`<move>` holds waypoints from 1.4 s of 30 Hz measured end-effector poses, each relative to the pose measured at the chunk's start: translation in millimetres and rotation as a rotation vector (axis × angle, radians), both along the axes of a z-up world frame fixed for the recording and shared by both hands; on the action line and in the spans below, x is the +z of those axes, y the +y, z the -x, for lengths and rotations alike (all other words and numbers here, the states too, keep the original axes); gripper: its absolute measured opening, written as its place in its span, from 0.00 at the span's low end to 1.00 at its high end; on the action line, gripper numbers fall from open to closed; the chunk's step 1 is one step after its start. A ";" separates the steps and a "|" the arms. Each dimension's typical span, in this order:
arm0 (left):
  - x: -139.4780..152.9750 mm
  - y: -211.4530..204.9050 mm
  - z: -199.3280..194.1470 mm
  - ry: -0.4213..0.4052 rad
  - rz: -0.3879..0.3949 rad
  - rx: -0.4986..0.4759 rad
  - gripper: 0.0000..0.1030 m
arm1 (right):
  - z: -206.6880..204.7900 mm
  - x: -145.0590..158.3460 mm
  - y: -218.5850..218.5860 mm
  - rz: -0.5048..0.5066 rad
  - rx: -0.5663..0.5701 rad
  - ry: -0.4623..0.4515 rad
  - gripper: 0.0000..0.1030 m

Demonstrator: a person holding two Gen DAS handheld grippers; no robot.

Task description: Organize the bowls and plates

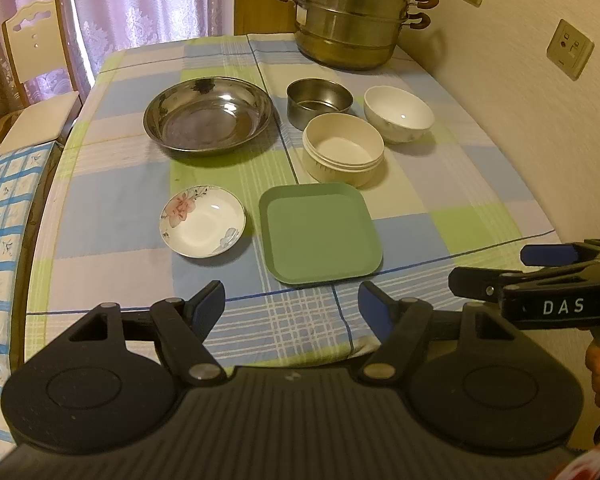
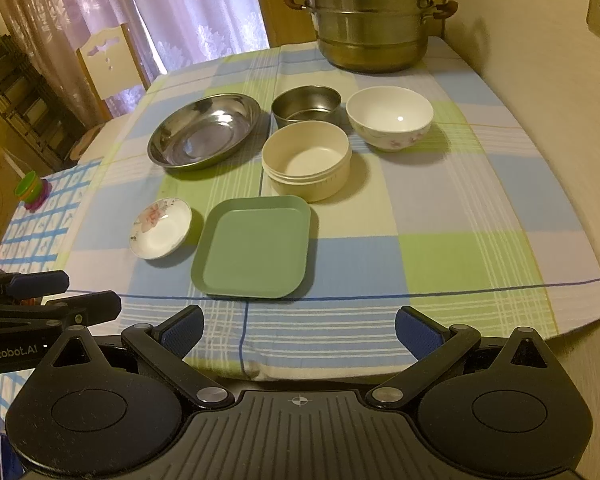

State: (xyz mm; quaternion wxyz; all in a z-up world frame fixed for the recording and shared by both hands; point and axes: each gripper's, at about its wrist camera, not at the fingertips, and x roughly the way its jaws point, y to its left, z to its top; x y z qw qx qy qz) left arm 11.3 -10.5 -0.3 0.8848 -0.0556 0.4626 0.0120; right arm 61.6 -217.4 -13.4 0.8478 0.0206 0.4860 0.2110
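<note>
Both grippers are hovering at the table's near edge, left gripper (image 1: 292, 306) and right gripper (image 2: 299, 330) spread wide and carrying nothing. Just ahead, the green plate (image 2: 256, 250) is lying flat beside the flowered dish (image 2: 160, 228); probably light and stiff, best pinched at its raised rim. Lettering reads "DAS" and "enRobot.AI".

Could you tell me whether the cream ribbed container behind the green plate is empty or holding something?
Empty. Both wrist views look straight into the cream container, showing only its bare pale floor; it stands upright with no lid.
</note>
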 end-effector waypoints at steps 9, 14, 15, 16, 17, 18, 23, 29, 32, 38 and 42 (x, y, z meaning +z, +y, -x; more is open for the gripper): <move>-3.7 1.5 -9.2 0.002 0.004 0.010 0.67 | -10.8 -4.6 1.8 -0.013 0.015 0.005 0.99; -8.6 3.4 -16.2 -0.001 0.006 0.014 0.67 | -18.7 -9.3 1.8 -0.034 0.020 -0.003 0.99; -10.0 4.1 -18.1 -0.002 0.006 0.015 0.66 | -21.2 -10.7 1.3 -0.042 0.020 -0.006 0.99; -12.0 5.1 -20.0 -0.001 0.008 0.016 0.66 | -23.0 -11.4 0.6 -0.048 0.020 -0.010 0.99; -13.5 6.0 -22.3 0.001 0.012 0.018 0.66 | -24.7 -12.2 0.3 -0.055 0.020 -0.015 0.99; -15.7 7.7 -24.8 0.002 0.020 0.020 0.66 | -27.0 -13.5 0.3 -0.062 0.022 -0.022 0.99; -26.9 13.3 -36.5 0.004 0.042 0.024 0.65 | -36.6 -21.4 2.9 -0.078 0.041 -0.051 0.92; -46.1 18.5 -52.1 0.008 0.061 0.032 0.57 | -49.8 -36.6 4.0 -0.088 0.050 -0.043 0.85; -56.6 20.6 -58.5 0.012 0.079 0.036 0.50 | -54.6 -42.7 4.0 -0.094 0.061 -0.045 0.84; -79.2 18.7 -69.9 0.027 0.070 0.043 0.38 | -66.3 -60.3 6.1 -0.102 0.086 -0.020 0.71; -90.6 18.6 -76.4 0.021 0.065 0.052 0.35 | -73.7 -75.3 9.3 -0.108 0.097 0.015 0.62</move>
